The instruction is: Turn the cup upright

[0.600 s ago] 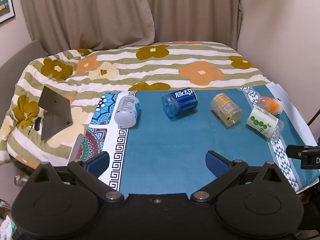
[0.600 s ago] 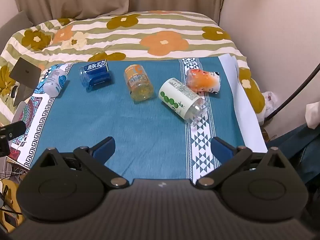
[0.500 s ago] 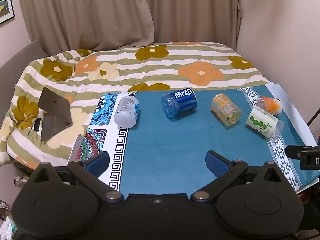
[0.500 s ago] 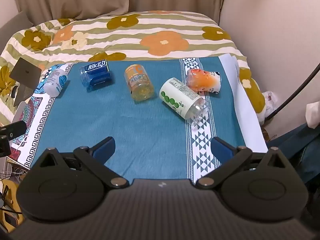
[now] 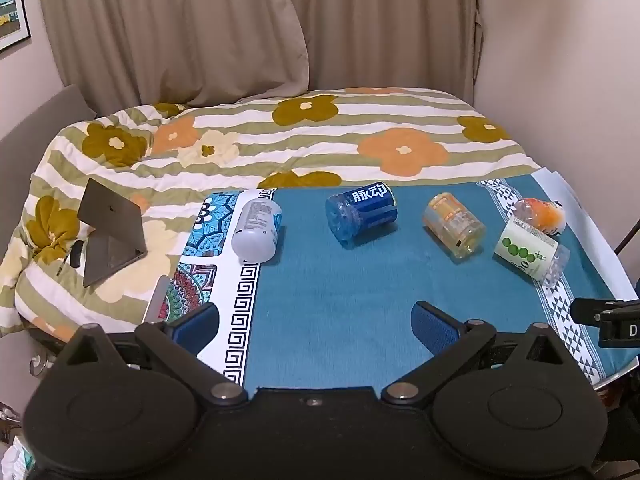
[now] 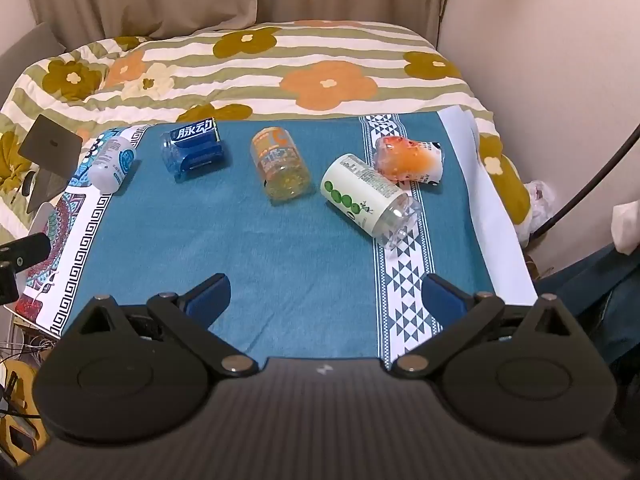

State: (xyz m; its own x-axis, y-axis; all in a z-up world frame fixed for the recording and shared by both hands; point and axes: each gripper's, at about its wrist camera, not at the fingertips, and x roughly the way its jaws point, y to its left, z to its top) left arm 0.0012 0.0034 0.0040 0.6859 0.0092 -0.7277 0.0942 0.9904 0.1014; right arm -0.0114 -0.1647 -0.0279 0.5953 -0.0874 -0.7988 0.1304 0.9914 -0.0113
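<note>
Several cups lie on their sides in a row on the teal cloth [image 5: 340, 300]: a white cup [image 5: 258, 230] [image 6: 112, 160], a blue cup [image 5: 362, 214] [image 6: 194, 148], a yellow-orange cup [image 5: 454, 224] [image 6: 280, 164], a white cup with green dots [image 5: 528, 254] [image 6: 368, 200] and an orange cup [image 5: 542, 216] [image 6: 410, 158]. My left gripper [image 5: 314, 322] is open and empty, above the cloth's near edge, well short of the cups. My right gripper [image 6: 326, 296] is open and empty, near the front edge, below the green-dotted cup.
The cloth lies on a flowered, striped bedspread [image 5: 320, 132]. A grey folded stand [image 5: 110, 232] sits at the left. Curtains [image 5: 240, 28] and a wall [image 6: 540, 40] close the back and right. The right gripper's side shows at the left view's right edge [image 5: 608, 316].
Both views have shifted very slightly; the cups have not moved and both grippers stay open.
</note>
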